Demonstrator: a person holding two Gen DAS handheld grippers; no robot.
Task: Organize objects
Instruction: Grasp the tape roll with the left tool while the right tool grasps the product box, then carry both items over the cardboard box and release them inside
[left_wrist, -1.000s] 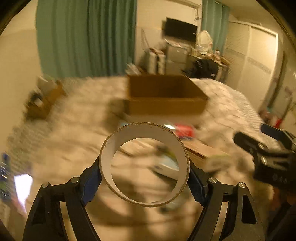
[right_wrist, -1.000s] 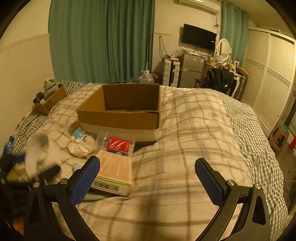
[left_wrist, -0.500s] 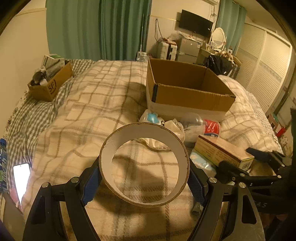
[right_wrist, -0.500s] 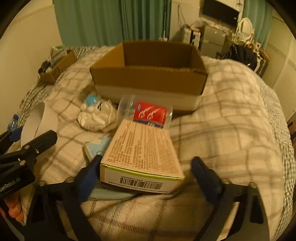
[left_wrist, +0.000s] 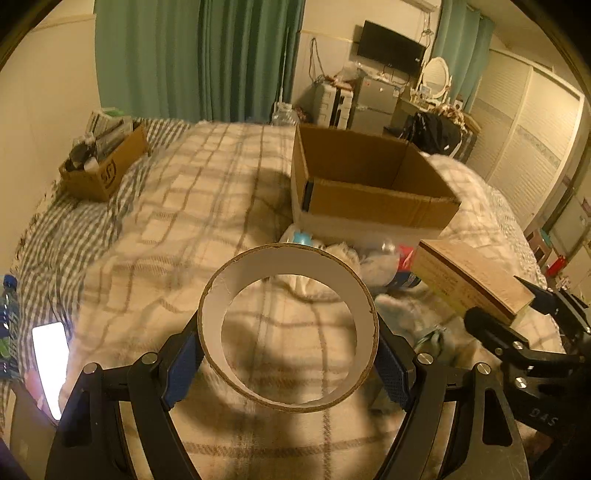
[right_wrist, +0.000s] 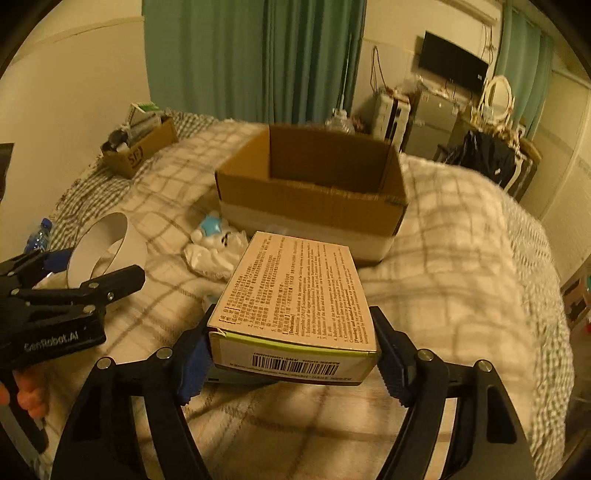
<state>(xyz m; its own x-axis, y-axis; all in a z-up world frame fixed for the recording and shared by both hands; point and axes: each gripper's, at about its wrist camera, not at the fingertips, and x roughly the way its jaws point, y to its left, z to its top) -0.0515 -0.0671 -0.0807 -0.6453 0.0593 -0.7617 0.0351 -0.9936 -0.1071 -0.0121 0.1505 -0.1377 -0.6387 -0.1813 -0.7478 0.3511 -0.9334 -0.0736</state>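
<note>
A wide cardboard ring (left_wrist: 295, 258) with a white inner wall hangs over the checked blanket, and my left gripper (left_wrist: 288, 354) is shut on its two sides. The ring (right_wrist: 110, 236) and that gripper (right_wrist: 70, 269) also show at the left of the right wrist view. A tan printed carton (right_wrist: 295, 288) with a barcode end sits between the jaws of my right gripper (right_wrist: 290, 362), which are closing; both blue pads touch its sides. In the left wrist view the carton (left_wrist: 469, 280) sits tilted at the right gripper (left_wrist: 517, 314). An open brown cardboard box (right_wrist: 306, 210) stands just beyond.
A white and blue plush toy (right_wrist: 218, 243) and a clear bottle with a red label (left_wrist: 402, 262) lie in front of the big box. A small filled carton (left_wrist: 99, 173) sits far left. A lit phone (left_wrist: 50, 365) and a water bottle (right_wrist: 38, 236) lie at the bed's left edge.
My right gripper came forward and down around the printed carton and its jaws narrowed onto the carton's sides. The left gripper drifted a little, still holding the ring.
</note>
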